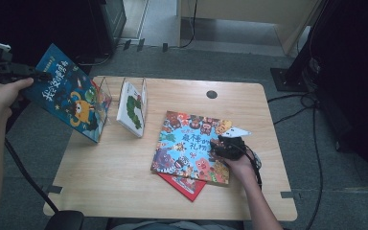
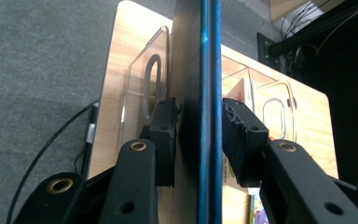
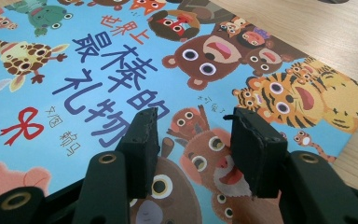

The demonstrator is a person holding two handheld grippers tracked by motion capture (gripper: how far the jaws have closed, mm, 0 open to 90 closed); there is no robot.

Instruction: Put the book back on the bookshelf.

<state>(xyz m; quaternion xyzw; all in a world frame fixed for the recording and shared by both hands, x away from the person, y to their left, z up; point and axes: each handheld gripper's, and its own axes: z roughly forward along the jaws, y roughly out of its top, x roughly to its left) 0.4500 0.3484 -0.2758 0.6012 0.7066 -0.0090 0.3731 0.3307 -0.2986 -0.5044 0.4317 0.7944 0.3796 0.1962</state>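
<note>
Blue-covered, the dark picture book (image 1: 69, 93) hangs tilted in the air over the bench's (image 1: 120, 177) left edge, just beside the clear acrylic rack (image 1: 106, 96); the left claw (image 2: 199, 135) pinches its edge, one jaw on each face. Four books are in view: this one, one white caterpillar book (image 1: 132, 108) standing in the rack, one light-blue animal book (image 1: 189, 146) lying flat, and one red book (image 1: 187, 186) poking out beneath it. The right claw (image 3: 193, 140) rests spread just above the light-blue cover, holding nothing.
</note>
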